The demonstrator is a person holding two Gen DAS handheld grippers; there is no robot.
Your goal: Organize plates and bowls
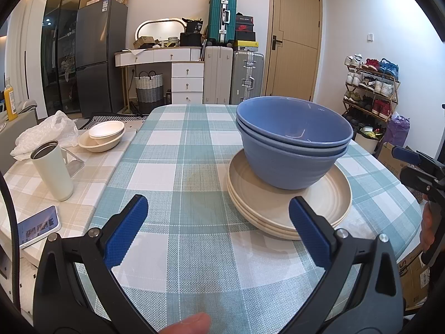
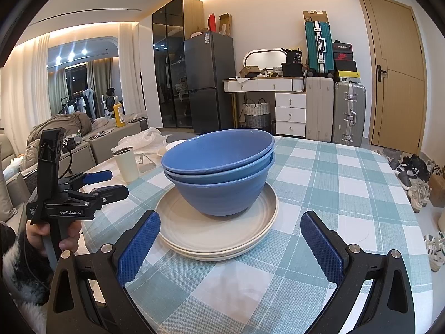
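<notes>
Nested blue bowls (image 1: 292, 150) (image 2: 219, 175) sit on a stack of cream plates (image 1: 289, 211) (image 2: 217, 231) on the checked tablecloth. My left gripper (image 1: 217, 222) is open and empty, just in front of and left of the stack. My right gripper (image 2: 230, 239) is open and empty, its jaws either side of the plates' near rim without touching. The left gripper also shows in the right wrist view (image 2: 105, 183), and the right one shows at the left wrist view's right edge (image 1: 417, 164).
Two cream bowls (image 1: 103, 136), a white tumbler (image 1: 52, 172) (image 2: 126, 164), a plastic bag (image 1: 47, 130) and a phone (image 1: 39, 226) lie on the left side table. The table's edge (image 1: 411, 211) curves on the right, with shoes beyond.
</notes>
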